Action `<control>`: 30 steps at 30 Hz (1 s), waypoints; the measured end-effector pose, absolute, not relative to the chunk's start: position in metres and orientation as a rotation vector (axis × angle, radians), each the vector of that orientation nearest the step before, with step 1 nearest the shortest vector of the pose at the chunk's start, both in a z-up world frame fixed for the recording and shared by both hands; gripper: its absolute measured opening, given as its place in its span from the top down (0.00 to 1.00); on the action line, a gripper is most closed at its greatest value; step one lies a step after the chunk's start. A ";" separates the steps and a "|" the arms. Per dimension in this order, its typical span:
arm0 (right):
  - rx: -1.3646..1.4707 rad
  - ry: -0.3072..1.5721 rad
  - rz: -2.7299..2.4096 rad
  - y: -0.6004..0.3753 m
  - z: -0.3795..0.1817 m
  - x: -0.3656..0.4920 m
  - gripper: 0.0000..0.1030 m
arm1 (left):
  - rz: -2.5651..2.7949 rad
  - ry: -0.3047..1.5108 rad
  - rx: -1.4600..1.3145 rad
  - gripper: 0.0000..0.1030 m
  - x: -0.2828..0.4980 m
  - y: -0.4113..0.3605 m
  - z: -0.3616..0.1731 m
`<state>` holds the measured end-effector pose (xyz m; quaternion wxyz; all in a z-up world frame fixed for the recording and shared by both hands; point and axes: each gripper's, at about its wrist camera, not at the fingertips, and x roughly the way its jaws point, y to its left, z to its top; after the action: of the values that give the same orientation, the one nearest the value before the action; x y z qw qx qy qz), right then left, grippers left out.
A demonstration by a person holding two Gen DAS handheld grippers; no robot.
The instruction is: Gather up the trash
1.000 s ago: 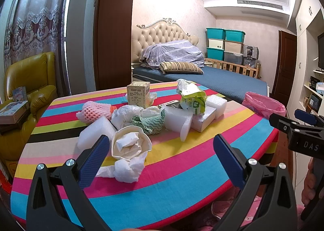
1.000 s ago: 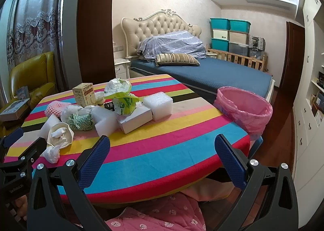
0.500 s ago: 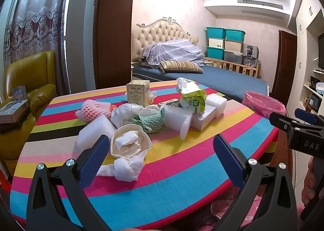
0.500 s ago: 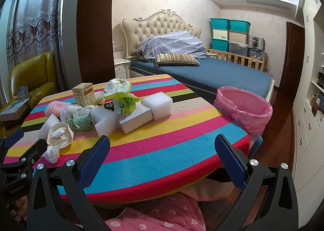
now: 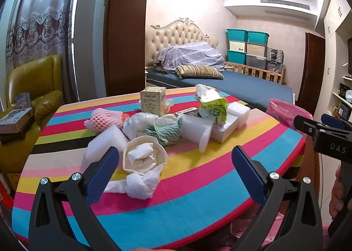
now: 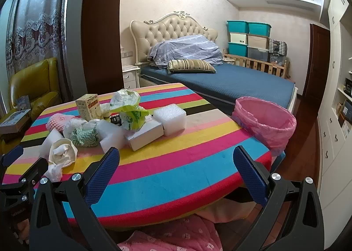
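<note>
A pile of trash lies on a round striped table [image 5: 198,185]: a crumpled white tissue [image 5: 140,181], a cream paper bowl with paper in it [image 5: 143,157], white foam pieces [image 5: 103,143], pink foam netting [image 5: 105,119], a green patterned rag [image 5: 162,133], a small carton [image 5: 153,101], a green-white wrapper [image 5: 212,105] on a white box [image 6: 145,135], and a bubble-wrap block [image 6: 170,119]. A pink-lined bin [image 6: 265,124] stands beside the table's right edge. My left gripper [image 5: 173,174] is open and empty, just short of the tissue. My right gripper [image 6: 176,176] is open and empty over the table's near edge.
A yellow armchair [image 5: 37,88] with books stands left of the table. A blue bed [image 6: 220,83] lies behind, with storage boxes [image 6: 248,39] against the far wall. White cabinets [image 6: 334,96] line the right side. Pink floral fabric [image 6: 176,235] lies under the table's near edge.
Both grippers have stayed open and almost still; the left view has shifted very slightly. Nothing on the table has moved.
</note>
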<state>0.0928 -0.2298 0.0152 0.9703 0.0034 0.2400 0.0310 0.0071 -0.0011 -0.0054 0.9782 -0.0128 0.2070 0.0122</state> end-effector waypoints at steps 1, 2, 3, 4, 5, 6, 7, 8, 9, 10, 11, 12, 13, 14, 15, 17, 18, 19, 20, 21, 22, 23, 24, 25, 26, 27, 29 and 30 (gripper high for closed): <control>0.006 0.482 0.060 -0.230 0.016 0.095 0.06 | 0.028 0.417 -0.026 0.04 0.009 0.000 -0.005; 0.006 0.478 0.060 -0.230 0.016 0.099 0.06 | 0.035 0.416 -0.023 0.04 0.011 0.000 -0.004; 0.004 0.475 0.060 -0.229 0.016 0.101 0.06 | 0.041 0.413 -0.021 0.04 0.013 0.001 -0.003; -0.001 0.474 0.059 -0.229 0.016 0.105 0.06 | 0.044 0.411 -0.019 0.04 0.014 0.001 -0.002; -0.007 0.477 0.055 -0.228 0.016 0.109 0.06 | 0.049 0.408 -0.017 0.04 0.017 0.002 -0.002; -0.008 0.481 0.054 -0.229 0.015 0.113 0.06 | 0.052 0.408 -0.015 0.04 0.019 0.002 -0.001; -0.005 0.483 0.057 -0.229 0.015 0.117 0.06 | 0.055 0.408 -0.014 0.04 0.021 0.003 0.000; -0.003 0.482 0.059 -0.230 0.014 0.121 0.06 | 0.058 0.408 -0.012 0.04 0.024 0.004 0.001; -0.004 0.481 0.055 -0.230 0.014 0.125 0.06 | 0.060 0.408 -0.010 0.04 0.027 0.004 0.001; -0.006 0.480 0.051 -0.230 0.013 0.128 0.06 | 0.062 0.408 -0.008 0.04 0.029 0.004 0.001; -0.007 0.481 0.049 -0.230 0.012 0.132 0.06 | 0.063 0.408 -0.007 0.04 0.031 0.004 0.002; -0.008 0.484 0.049 -0.230 0.011 0.135 0.06 | 0.065 0.407 -0.007 0.04 0.035 0.005 0.003; -0.007 0.488 0.048 -0.230 0.010 0.140 0.06 | 0.064 0.407 -0.009 0.04 0.037 0.005 0.003; -0.004 0.489 0.047 -0.230 0.010 0.142 0.06 | 0.062 0.407 -0.011 0.04 0.040 0.005 0.003; -0.004 0.487 0.047 -0.230 0.010 0.144 0.06 | 0.060 0.407 -0.013 0.04 0.042 0.005 0.004; -0.004 0.479 0.043 -0.229 0.010 0.147 0.06 | 0.057 0.408 -0.011 0.04 0.044 0.004 0.004; 0.001 0.476 0.042 -0.230 0.010 0.149 0.06 | 0.055 0.409 -0.009 0.04 0.045 0.004 0.003; 0.004 0.474 0.043 -0.230 0.011 0.150 0.06 | 0.054 0.411 -0.008 0.04 0.045 0.003 0.002; 0.007 0.470 0.041 -0.231 0.011 0.152 0.06 | 0.052 0.413 -0.009 0.04 0.046 0.003 0.002; 0.008 0.467 0.037 -0.231 0.011 0.153 0.06 | 0.051 0.415 -0.011 0.04 0.047 0.002 0.001; 0.010 0.467 0.036 -0.231 0.012 0.154 0.06 | 0.051 0.418 -0.013 0.04 0.047 0.003 0.001; 0.013 0.467 0.036 -0.232 0.012 0.155 0.06 | 0.051 0.420 -0.014 0.04 0.048 0.003 0.001; 0.018 0.469 0.035 -0.233 0.011 0.157 0.06 | 0.053 0.422 -0.016 0.04 0.049 0.003 0.000; 0.020 0.469 0.034 -0.233 0.011 0.157 0.06 | 0.053 0.422 -0.018 0.04 0.050 0.003 0.000; 0.022 0.469 0.032 -0.234 0.011 0.158 0.06 | 0.054 0.423 -0.021 0.04 0.051 0.003 0.000; 0.023 0.470 0.030 -0.234 0.010 0.159 0.06 | 0.054 0.423 -0.024 0.04 0.051 0.004 -0.001; 0.025 0.472 0.029 -0.235 0.009 0.159 0.06 | 0.057 0.423 -0.027 0.04 0.053 0.005 -0.001; 0.026 0.474 0.029 -0.236 0.009 0.160 0.06 | 0.058 0.423 -0.026 0.04 0.054 0.004 -0.001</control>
<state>0.1597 -0.2361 0.0090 0.9719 0.0128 0.2347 0.0143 0.0538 0.0043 -0.0013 0.9772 -0.0129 0.2101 0.0286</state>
